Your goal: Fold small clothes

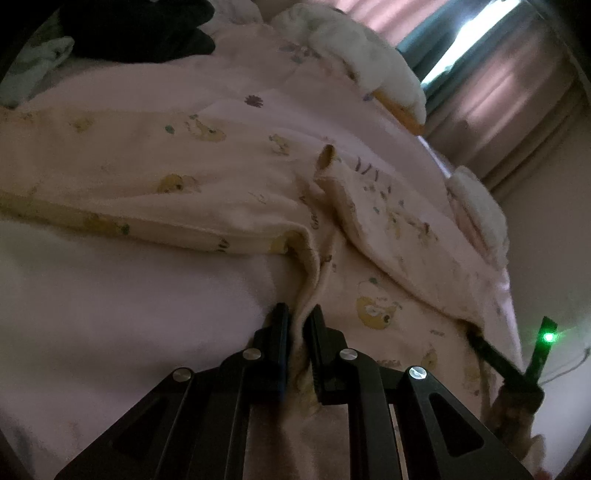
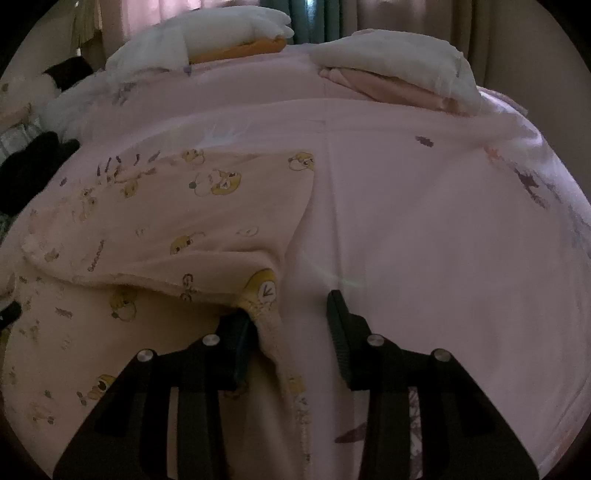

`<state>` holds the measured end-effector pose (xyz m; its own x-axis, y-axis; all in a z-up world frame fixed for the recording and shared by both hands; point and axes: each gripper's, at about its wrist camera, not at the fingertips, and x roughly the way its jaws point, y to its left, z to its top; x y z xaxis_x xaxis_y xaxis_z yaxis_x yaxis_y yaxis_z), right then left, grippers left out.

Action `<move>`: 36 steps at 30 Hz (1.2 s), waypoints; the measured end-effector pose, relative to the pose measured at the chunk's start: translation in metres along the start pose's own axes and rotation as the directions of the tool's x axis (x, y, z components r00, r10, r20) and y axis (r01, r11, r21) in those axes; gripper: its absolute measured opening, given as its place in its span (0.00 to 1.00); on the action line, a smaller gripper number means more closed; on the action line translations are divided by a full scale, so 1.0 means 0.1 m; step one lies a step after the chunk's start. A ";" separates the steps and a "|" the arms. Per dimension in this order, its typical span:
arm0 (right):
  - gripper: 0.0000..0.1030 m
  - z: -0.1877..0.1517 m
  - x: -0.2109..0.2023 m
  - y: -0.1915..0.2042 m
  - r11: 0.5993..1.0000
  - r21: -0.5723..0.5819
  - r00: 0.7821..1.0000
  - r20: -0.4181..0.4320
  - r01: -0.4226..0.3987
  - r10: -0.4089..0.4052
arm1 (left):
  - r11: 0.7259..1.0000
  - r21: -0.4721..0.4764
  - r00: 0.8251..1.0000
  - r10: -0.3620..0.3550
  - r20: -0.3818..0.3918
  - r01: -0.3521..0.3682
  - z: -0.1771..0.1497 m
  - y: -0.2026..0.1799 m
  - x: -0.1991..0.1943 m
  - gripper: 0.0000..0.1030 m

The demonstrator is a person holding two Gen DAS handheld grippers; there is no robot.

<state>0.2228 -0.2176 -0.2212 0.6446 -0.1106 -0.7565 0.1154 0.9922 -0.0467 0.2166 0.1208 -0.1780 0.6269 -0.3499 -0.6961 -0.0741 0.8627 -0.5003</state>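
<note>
A pale pink small garment [image 1: 184,177] printed with yellow cartoon figures lies spread on the pink bed sheet [image 1: 110,295]. My left gripper [image 1: 299,323] is shut on a raised fold of its near edge, and cloth fills the narrow gap between the fingers. In the right wrist view the same garment [image 2: 207,229] covers the left half. One of its corners hangs against the left finger of my right gripper [image 2: 288,314]. The jaws stand wide apart and the right finger [image 2: 338,317] is clear of the cloth. The right gripper's body [image 1: 498,363], with a green light, shows at the garment's right edge.
White pillows [image 2: 207,33] and a folded stack of pink and white cloth [image 2: 391,70] lie at the far side of the bed. Dark garments [image 2: 33,166] sit at the left edge. Curtains and a bright window [image 1: 480,40] stand behind. Bare sheet [image 2: 443,240] lies to the right.
</note>
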 end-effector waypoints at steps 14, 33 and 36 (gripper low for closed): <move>0.36 -0.02 -0.03 -0.05 1.000 -0.021 1.000 0.002 0.023 -0.023 | 0.798 -0.602 0.936 0.194 0.292 0.023 0.26 2.05 -1.40 0.48; 0.37 -0.03 -0.03 -0.04 0.998 -0.041 0.999 0.003 0.046 -0.046 | 0.868 -0.453 0.946 0.295 0.136 -0.206 0.61 1.95 -1.13 0.03; 0.37 -0.03 -0.03 -0.03 0.997 -0.049 0.998 0.003 0.055 -0.055 | 0.901 -0.396 0.945 0.269 0.187 -0.178 0.71 1.74 -1.23 0.03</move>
<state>0.2185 -0.2205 -0.2208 0.6396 -0.1650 -0.7507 0.1135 0.9863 -0.1201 0.1815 0.3397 -0.1432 0.7172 -0.0308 -0.6962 -0.4853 0.6950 -0.5305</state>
